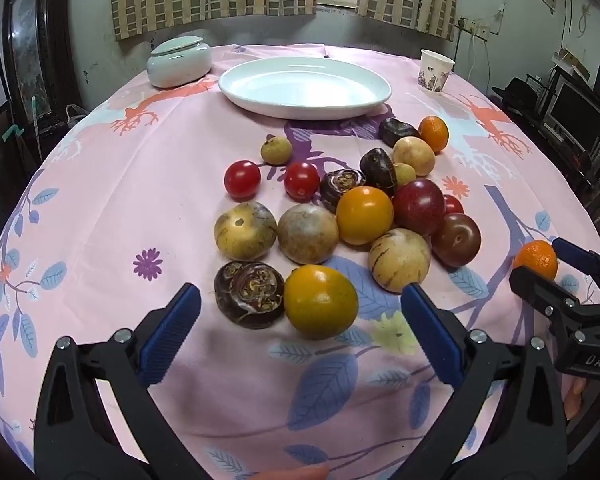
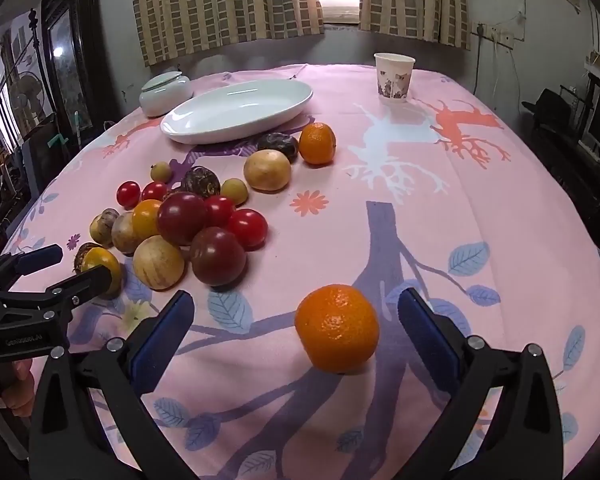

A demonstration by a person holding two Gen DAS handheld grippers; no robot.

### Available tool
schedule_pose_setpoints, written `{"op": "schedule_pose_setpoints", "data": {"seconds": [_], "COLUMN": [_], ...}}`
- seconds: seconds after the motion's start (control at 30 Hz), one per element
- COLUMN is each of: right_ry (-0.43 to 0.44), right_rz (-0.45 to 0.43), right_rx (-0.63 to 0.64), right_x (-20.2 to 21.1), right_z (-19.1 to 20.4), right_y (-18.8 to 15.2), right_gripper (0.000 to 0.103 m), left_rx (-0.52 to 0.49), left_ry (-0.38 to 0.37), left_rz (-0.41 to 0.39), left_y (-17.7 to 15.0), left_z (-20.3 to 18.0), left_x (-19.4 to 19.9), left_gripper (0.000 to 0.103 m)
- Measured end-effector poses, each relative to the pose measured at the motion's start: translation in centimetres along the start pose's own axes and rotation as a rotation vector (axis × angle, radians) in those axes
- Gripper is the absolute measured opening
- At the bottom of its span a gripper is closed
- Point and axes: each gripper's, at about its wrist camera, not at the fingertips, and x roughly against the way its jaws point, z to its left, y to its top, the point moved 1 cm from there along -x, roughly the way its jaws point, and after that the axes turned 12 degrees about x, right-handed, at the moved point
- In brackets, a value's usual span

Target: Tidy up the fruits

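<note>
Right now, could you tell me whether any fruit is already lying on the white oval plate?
No, the white oval plate is bare, with the fruit on the cloth in front of it.

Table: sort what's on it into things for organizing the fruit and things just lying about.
For the job:
- pile of fruit
- lone orange, between the right tool's open fingers, untouched
- second orange near the plate
- white plate, nothing on it
- left tool, right tool, both open

Lying about:
- lidded jar
- paper cup
- pink tablecloth
</note>
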Motion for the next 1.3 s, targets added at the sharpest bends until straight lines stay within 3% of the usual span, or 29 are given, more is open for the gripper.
{"op": "schedule_pose_setpoints", "data": {"seconds": [1.3], "right_ry": [-0.001], "right_rz": [0.000], "right_rx": [-0.013], "right_x": [0.60], "right_z": [0.03], "right_y": [-0.42], "right_gripper": [0.102], "left_rx": [0.043], "left_ry": [-0.045], "left_rz": [0.016], "left_y": [0.06], "left_z": [0.30], "left_x": [0.05], "left_gripper": [0.101]}}
